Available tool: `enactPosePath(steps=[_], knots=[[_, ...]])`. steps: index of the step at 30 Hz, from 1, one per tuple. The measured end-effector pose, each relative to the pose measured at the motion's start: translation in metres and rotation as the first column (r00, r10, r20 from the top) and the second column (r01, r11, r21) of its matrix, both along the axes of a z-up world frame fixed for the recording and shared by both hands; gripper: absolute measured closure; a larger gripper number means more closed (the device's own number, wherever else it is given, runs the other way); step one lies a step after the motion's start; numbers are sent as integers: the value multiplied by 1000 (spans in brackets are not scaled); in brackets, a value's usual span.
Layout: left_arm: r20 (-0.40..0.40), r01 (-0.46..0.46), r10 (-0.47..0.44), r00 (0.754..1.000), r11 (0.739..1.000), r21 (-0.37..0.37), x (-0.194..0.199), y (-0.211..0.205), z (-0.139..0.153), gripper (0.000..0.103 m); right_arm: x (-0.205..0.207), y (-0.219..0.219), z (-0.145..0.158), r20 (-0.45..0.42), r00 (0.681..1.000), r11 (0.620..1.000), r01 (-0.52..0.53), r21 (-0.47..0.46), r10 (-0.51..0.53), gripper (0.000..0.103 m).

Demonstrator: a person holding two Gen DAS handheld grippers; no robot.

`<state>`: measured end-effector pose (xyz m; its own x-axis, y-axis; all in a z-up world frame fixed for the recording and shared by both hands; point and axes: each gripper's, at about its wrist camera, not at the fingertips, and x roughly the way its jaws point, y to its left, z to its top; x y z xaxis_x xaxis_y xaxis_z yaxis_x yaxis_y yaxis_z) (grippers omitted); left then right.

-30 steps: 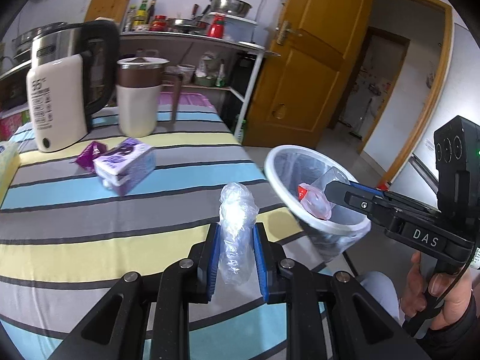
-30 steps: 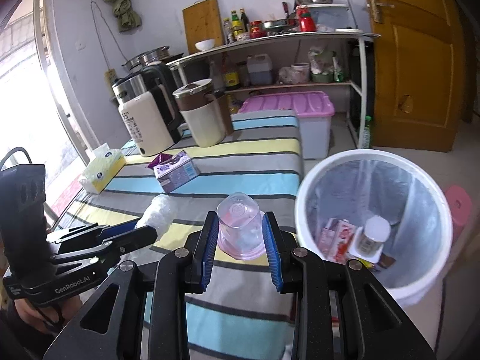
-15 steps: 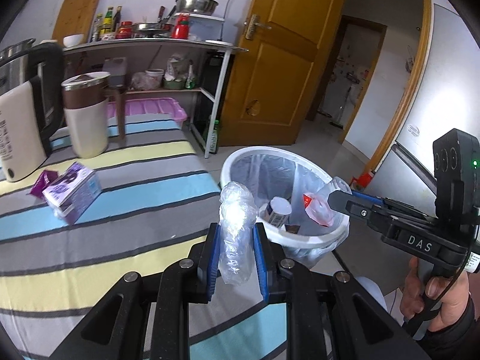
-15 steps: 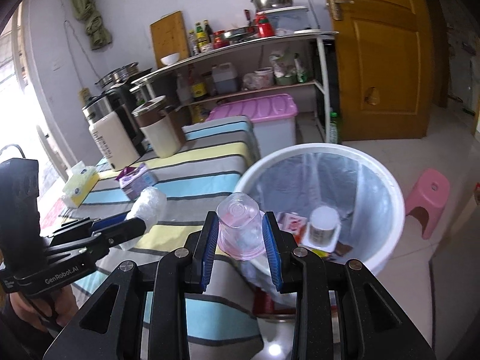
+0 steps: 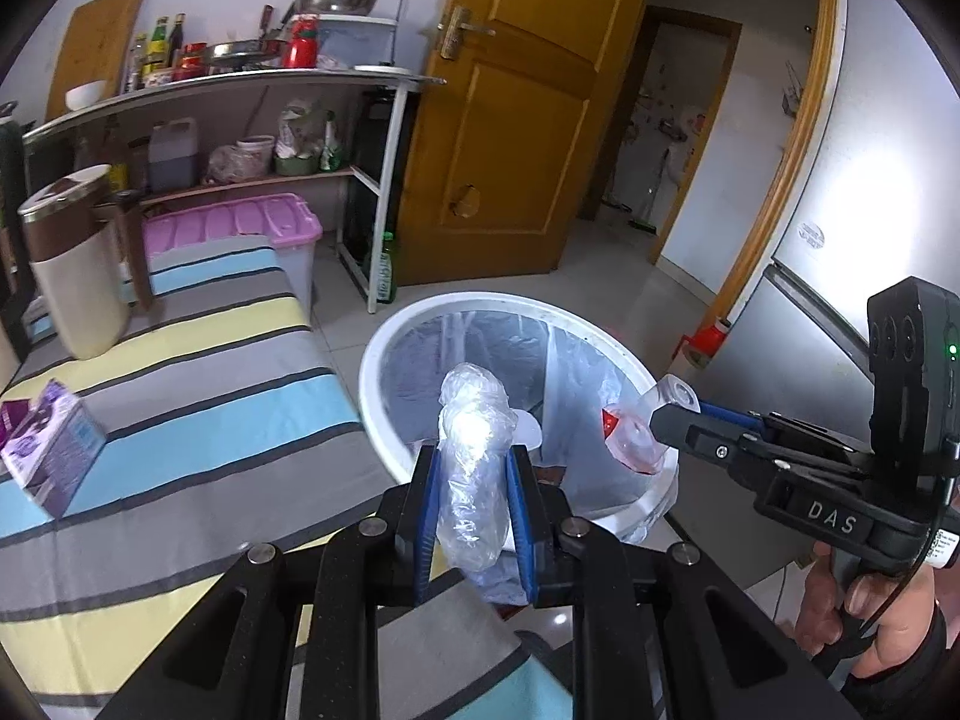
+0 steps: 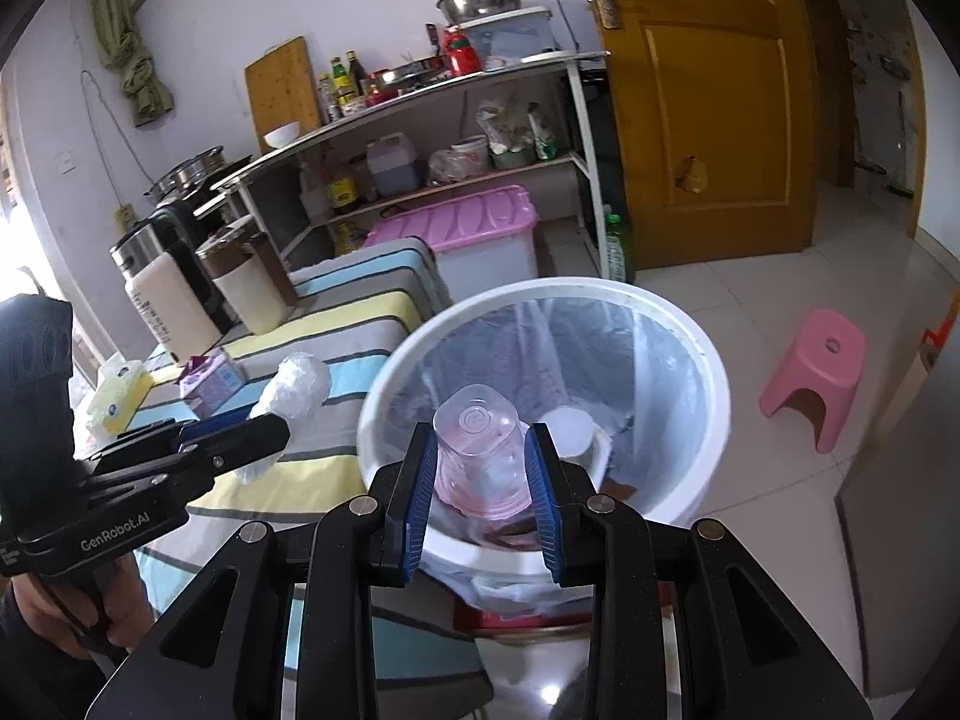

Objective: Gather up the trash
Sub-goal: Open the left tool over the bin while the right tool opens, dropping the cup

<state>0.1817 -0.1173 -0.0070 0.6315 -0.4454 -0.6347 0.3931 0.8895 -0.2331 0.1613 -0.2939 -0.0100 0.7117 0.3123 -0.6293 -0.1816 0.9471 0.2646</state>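
Note:
My left gripper point(image 5: 473, 474) is shut on a crumpled clear plastic bag point(image 5: 474, 456), held over the near rim of the white trash bin point(image 5: 384, 354). The same bag point(image 6: 297, 384) shows at the left of the right wrist view, over the table edge beside the bin. My right gripper point(image 6: 480, 468) is shut on a small clear pinkish plastic cup point(image 6: 477, 450), bottom end towards the camera, above the bin's opening point(image 6: 708, 360). That cup point(image 5: 636, 432) sits at the bin's right rim in the left wrist view. The bin has a clear liner and holds a white-lidded container point(image 6: 570, 429) and other scraps.
A striped cloth covers the table point(image 5: 198, 396), which carries a purple carton point(image 5: 51, 444), a beige canister point(image 5: 69, 258), a kettle point(image 6: 162, 294) and a yellow tissue pack point(image 6: 117, 387). A pink-lidded storage box point(image 6: 480, 234), shelf rack and wooden door stand behind. A pink stool point(image 6: 816, 372) is on the floor.
Both grippers have swung right from over the table to the trash bin, each keeping its grip. The bag and the cup now hang at the bin's rim and opening.

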Motion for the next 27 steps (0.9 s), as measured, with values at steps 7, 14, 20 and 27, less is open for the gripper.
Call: enactPosePath(steps=[7,14,20,27], knots=[[-29,35,-35,999,999,9,19,-19,-13,81,8,-11,-15,-38,999,1000,26,-8,-26,71],[-48,51,-50,998,999,14,32,-29,-22,81,14,-16,-22,-58,998,999,36,-13,-37,71],[-62,53,-52,997,998,15,38,-34,-27,80,17,-17,-26,-74,996,999,45,-22,-47,71],[-75,61,-60,995,998,4,43,-36,-30,77,17,-16,-27,-74,996,998,53,-38,-56,71]])
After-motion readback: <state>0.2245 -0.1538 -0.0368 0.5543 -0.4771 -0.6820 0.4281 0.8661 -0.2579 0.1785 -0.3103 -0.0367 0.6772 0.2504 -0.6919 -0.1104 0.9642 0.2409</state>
